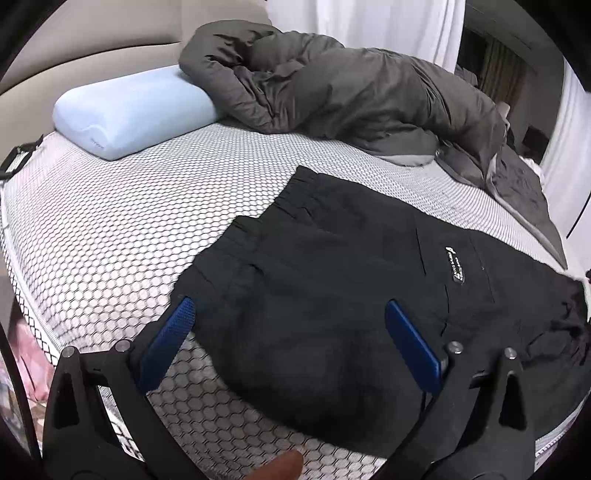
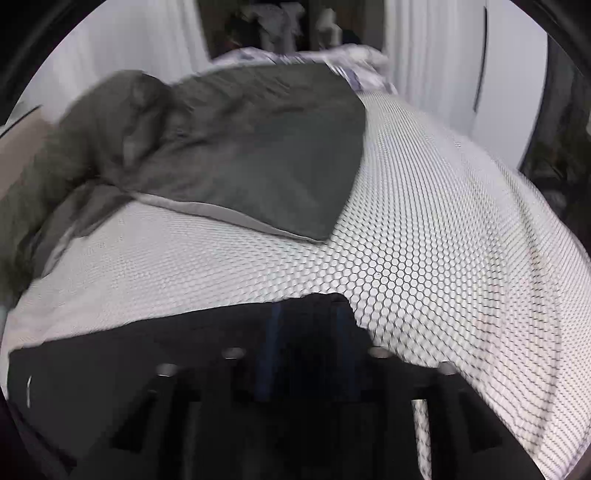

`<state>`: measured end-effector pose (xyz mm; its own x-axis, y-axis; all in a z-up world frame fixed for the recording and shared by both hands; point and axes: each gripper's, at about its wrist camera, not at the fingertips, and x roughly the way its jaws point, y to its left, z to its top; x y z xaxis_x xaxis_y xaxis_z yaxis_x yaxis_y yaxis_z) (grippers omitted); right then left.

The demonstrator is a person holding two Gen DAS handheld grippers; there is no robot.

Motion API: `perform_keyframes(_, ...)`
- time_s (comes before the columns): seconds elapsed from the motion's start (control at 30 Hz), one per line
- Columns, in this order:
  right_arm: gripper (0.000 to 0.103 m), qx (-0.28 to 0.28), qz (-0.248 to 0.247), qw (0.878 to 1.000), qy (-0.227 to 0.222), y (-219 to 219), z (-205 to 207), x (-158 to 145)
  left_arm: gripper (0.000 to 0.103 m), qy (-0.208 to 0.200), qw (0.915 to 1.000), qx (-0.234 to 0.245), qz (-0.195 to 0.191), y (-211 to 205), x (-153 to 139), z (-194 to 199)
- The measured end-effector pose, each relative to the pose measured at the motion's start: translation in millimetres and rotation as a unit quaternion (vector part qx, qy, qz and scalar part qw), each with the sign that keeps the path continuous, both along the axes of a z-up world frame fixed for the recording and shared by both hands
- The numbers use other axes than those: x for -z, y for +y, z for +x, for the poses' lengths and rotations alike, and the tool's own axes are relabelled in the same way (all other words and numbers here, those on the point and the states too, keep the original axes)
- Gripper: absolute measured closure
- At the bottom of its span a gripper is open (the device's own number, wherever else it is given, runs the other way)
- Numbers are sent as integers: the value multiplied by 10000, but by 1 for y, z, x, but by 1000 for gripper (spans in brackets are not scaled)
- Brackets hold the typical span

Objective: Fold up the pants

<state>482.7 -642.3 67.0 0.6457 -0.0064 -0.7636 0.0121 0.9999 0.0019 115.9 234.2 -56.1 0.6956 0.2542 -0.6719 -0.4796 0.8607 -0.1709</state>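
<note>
Black pants (image 1: 332, 258) lie flat on the honeycomb-patterned mattress (image 1: 110, 240), waistband toward the pillow and a small white label (image 1: 453, 266) facing up. My left gripper (image 1: 290, 302) hovers over their near part, jaws wide open, blue pads (image 1: 177, 332) on either side and nothing pinched. In the blurred right wrist view the pants (image 2: 92, 369) fill the bottom. My right gripper (image 2: 308, 310) sits at a corner of the dark cloth. Its blue pads (image 2: 271, 339) stand apart with fabric between them, and I see no pinch.
A crumpled grey duvet (image 1: 351, 92) lies along the far side of the bed, and it is the grey duvet (image 2: 240, 147) in the right wrist view too. A light blue pillow (image 1: 129, 110) rests by the beige headboard (image 1: 92, 37). White curtains (image 1: 369, 22) hang behind. The mattress edge (image 1: 22, 295) drops off at the left.
</note>
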Motion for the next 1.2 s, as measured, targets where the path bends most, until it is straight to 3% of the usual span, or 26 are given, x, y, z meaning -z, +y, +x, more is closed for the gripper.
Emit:
perform_keyframes(0.1, 23, -48, 141, 9991, -392, -16, -73, -19, 1, -92, 9998, -60, -136, 8, 0, -13)
perform_keyframes(0.23, 17, 271, 701, 9939, -811, -56, -198, -14, 4, -121, 9979, -230, -597, 21, 10, -30)
perform_keyframes(0.33, 17, 646, 1286, 9870, -712, -86, -268, 15, 17, -135, 9943, -197, -1038, 27, 20, -41)
perform_keyframes(0.4, 17, 856, 1565, 9825, -531, -99, -290, 39, 20, -132, 9933, -137, -1141, 26, 24, -47)
perform_keyframes(0.53, 22, 829, 2519, 9633, -410, -101, -287, 79, 20, -166, 9930, -102, -1162, 23, 23, -56)
perform_keyframes(0.6, 40, 761, 2801, 9564, -317, -94, -272, 90, 20, -180, 9928, -100, -1181, 21, 22, -61)
perform_keyframes(0.63, 53, 689, 2730, 9591, -277, -87, -266, 96, 20, -181, 9926, -97, -1195, 21, 22, -64)
perform_keyframes(0.67, 78, 692, 2514, 9652, -205, -79, -259, 98, 20, -181, 9926, -98, -1198, 20, 22, -66)
perform_keyframes(0.73, 89, 910, 2139, 9726, 15, -65, -255, 98, 20, -169, 9926, -166, -1193, 21, 24, -72)
perform_keyframes(0.87, 89, 1140, 2254, 9662, -517, -68, -309, 78, 20, -165, 9917, -244, -1252, 24, 29, -84)
perform_keyframes(1.0, 82, 1196, 2363, 9643, -54, -82, -315, 109, 20, -65, 9896, -241, -1419, 31, 40, -83)
perform_keyframes(1.07, 72, 1161, 2679, 9562, -213, -87, -325, 113, 20, -121, 9888, -226, -1473, 32, 39, -83)
perform_keyframes(1.17, 52, 1116, 2559, 9595, -369, -85, -330, 105, 20, -327, 9853, -266, -1654, 41, 37, -76)
perform_keyframes(1.2, 52, 1080, 2528, 9607, -380, -84, -330, 102, 20, -348, 9840, -298, -1723, 47, 37, -71)
